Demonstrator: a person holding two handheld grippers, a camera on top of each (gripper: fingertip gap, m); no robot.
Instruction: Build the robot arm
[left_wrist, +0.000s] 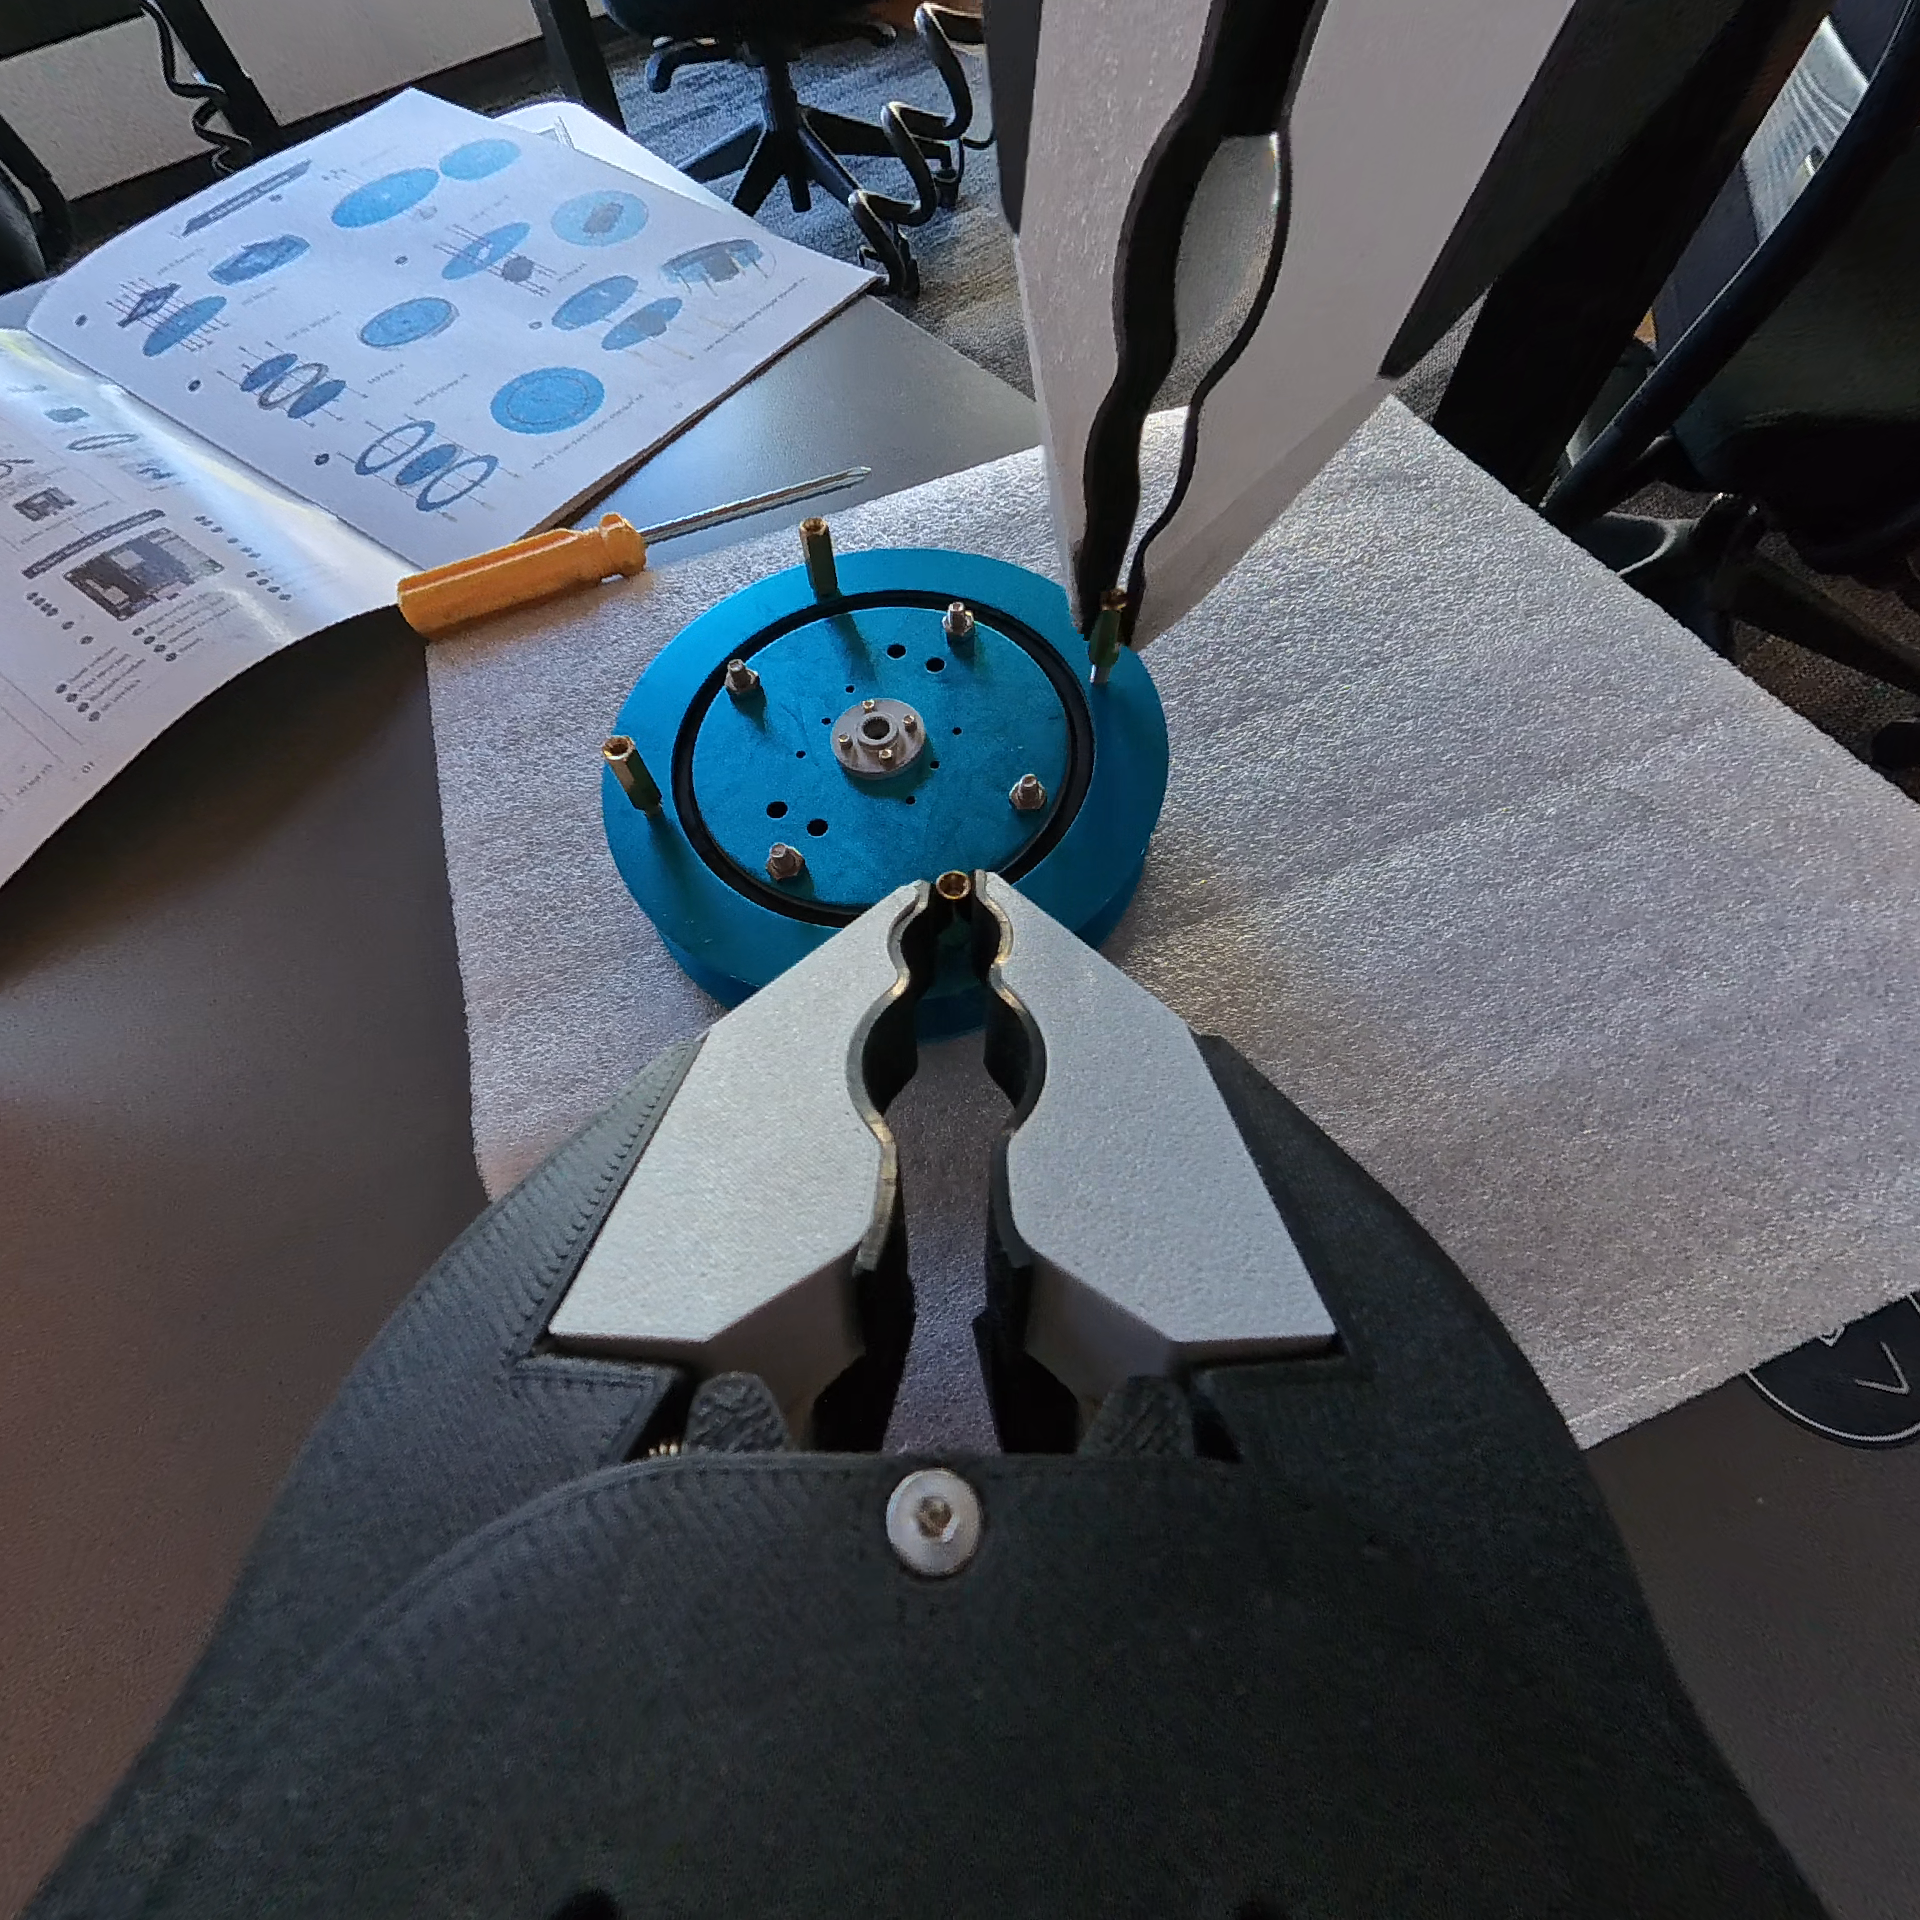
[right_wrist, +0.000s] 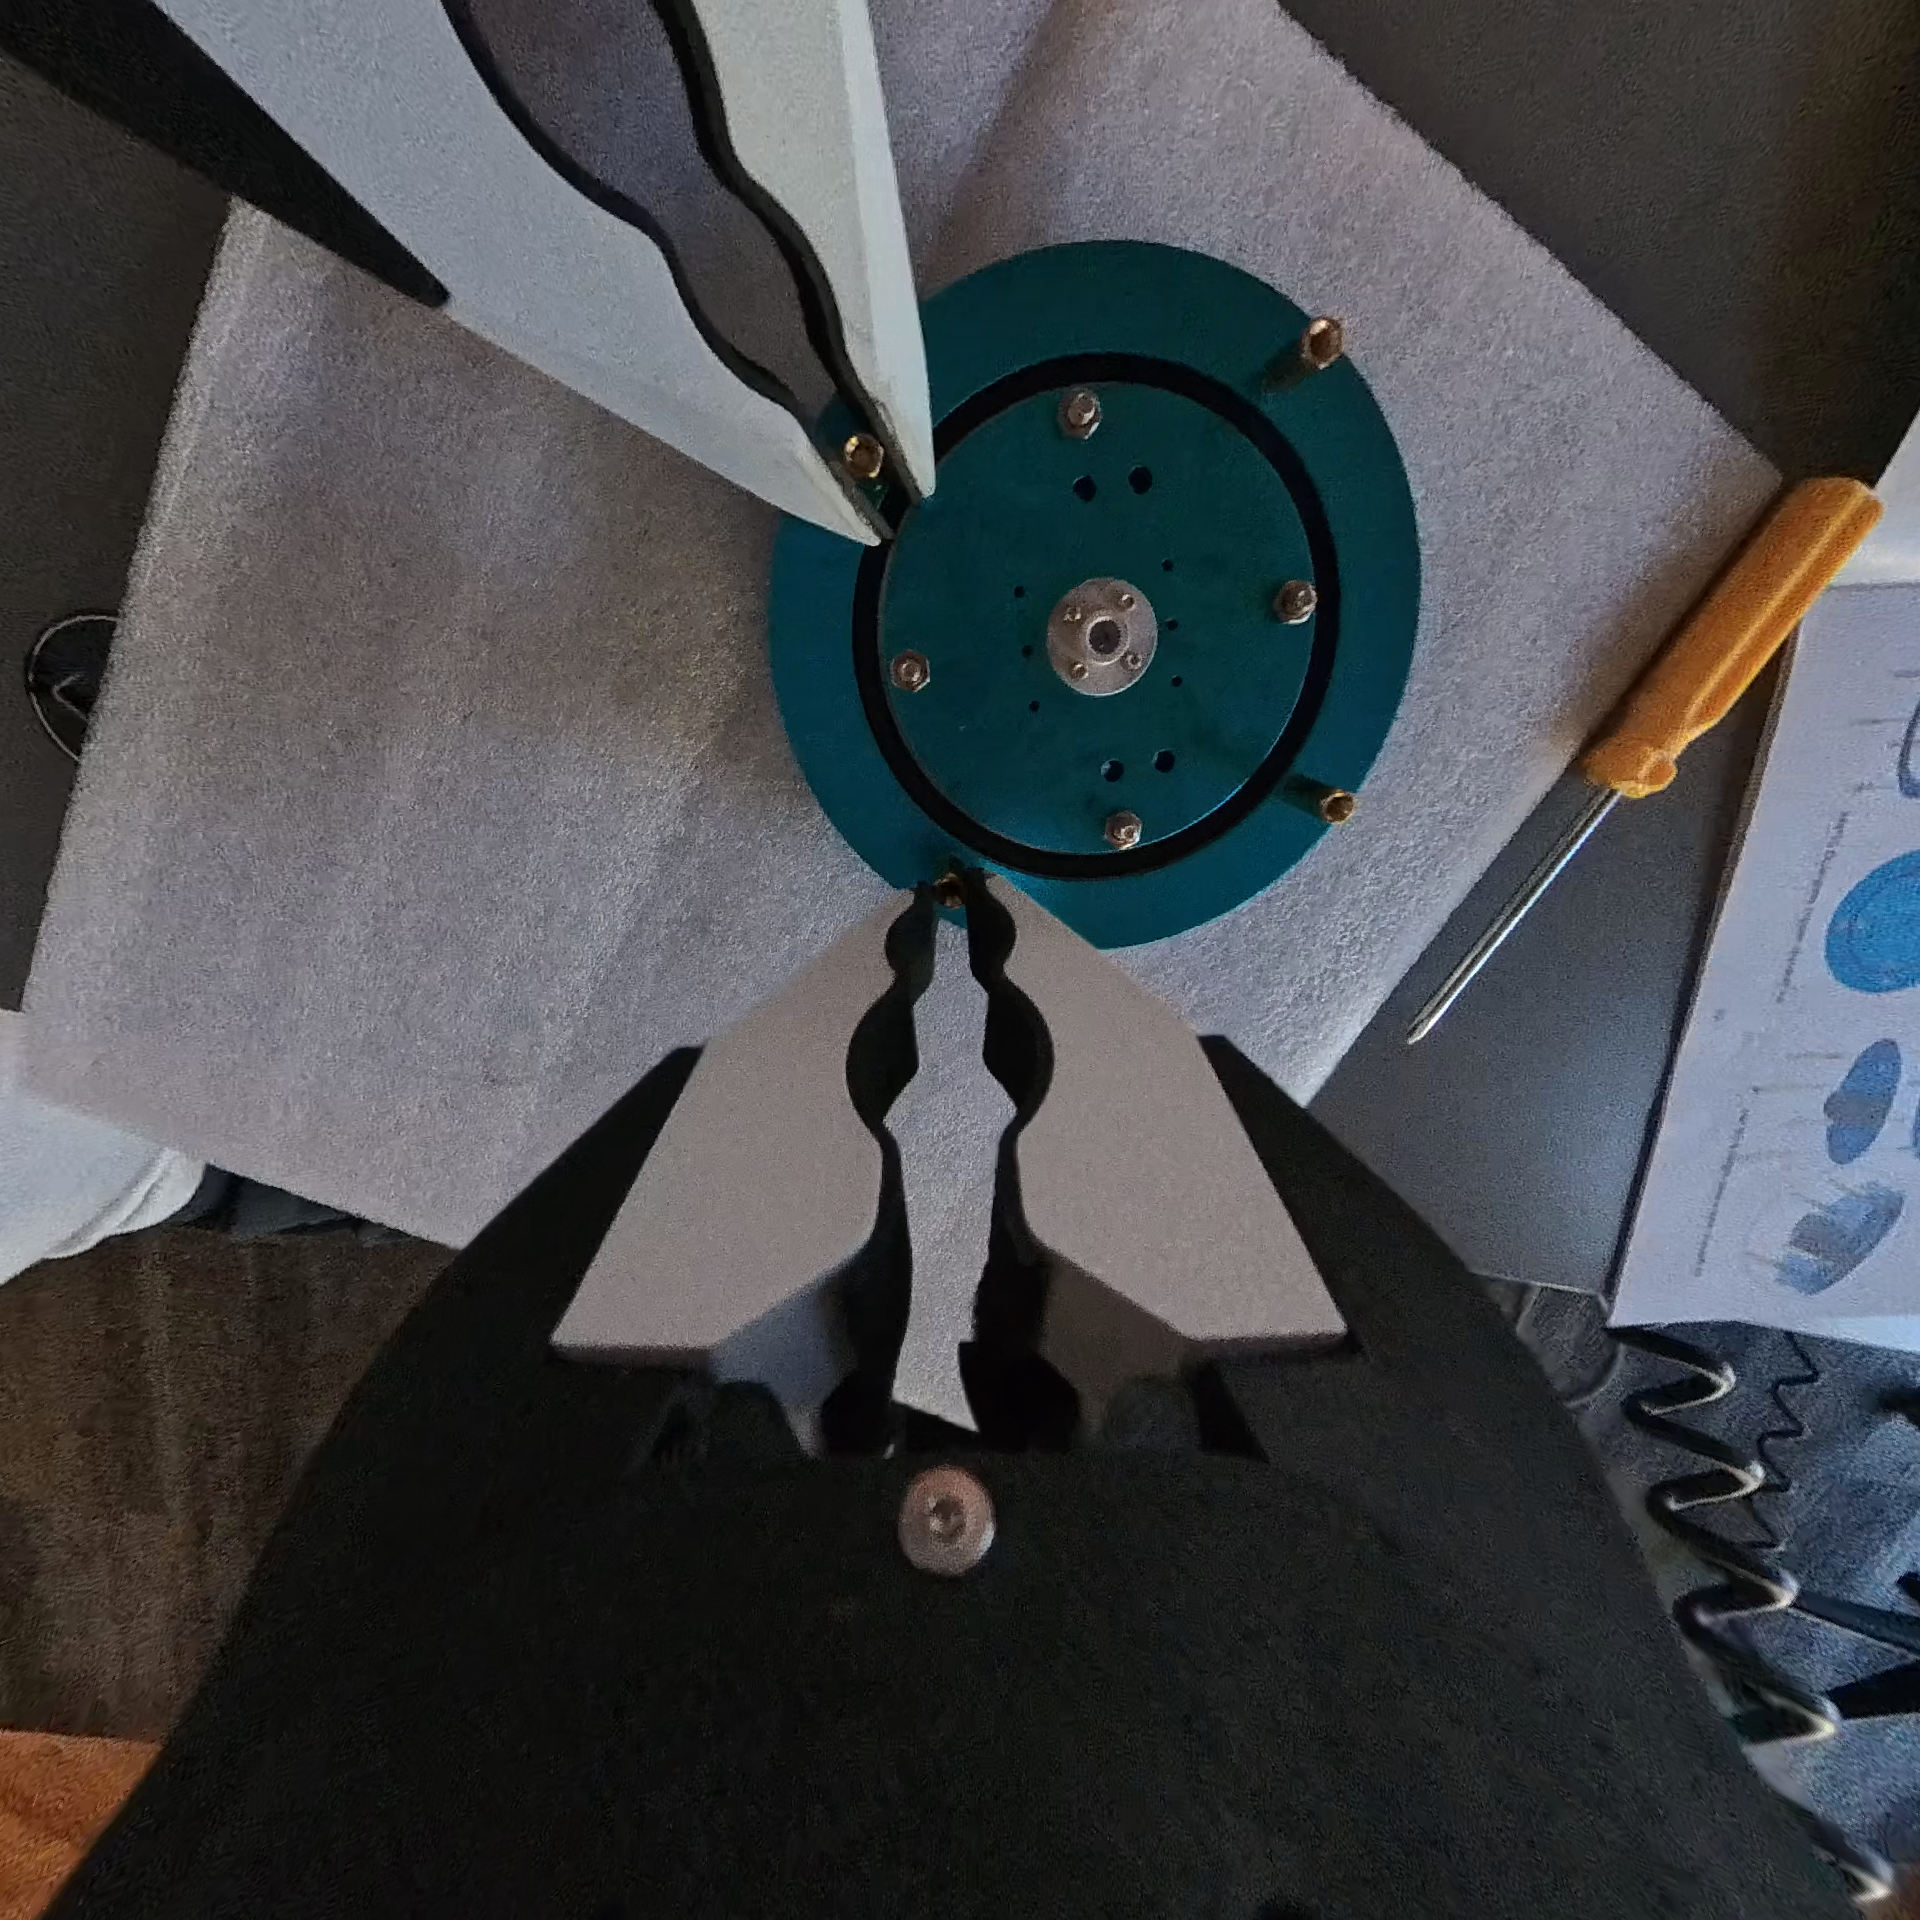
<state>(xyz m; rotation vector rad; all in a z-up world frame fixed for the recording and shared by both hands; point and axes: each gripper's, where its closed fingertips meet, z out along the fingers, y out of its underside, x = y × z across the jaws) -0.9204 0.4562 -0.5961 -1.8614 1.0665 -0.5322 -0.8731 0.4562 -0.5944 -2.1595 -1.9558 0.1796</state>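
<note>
A blue round disc (left_wrist: 1127, 769) with a black ring, a silver hub and several nuts lies on a white foam sheet (left_wrist: 1507, 831). My left gripper (left_wrist: 954, 896) is shut on a brass standoff (left_wrist: 953, 885) at the disc's near rim. My right gripper (left_wrist: 1108, 623) comes down from above, shut on another brass standoff (left_wrist: 1105, 634). That standoff is tilted, with its threaded tip at the far right rim. In the right wrist view, my right gripper (right_wrist: 950, 896) pinches its standoff (right_wrist: 949, 888) at the disc (right_wrist: 1371, 582) edge, and the left gripper (right_wrist: 871, 470) holds the other. Two more standoffs (left_wrist: 632, 774) stand on the rim.
An orange-handled screwdriver (left_wrist: 520, 577) lies at the foam's far left edge, beside an open instruction booklet (left_wrist: 416, 312). The brown table (left_wrist: 208, 1091) shows around the foam. An office chair (left_wrist: 790, 94) and coiled black cables (right_wrist: 1714, 1507) are beyond the table edge.
</note>
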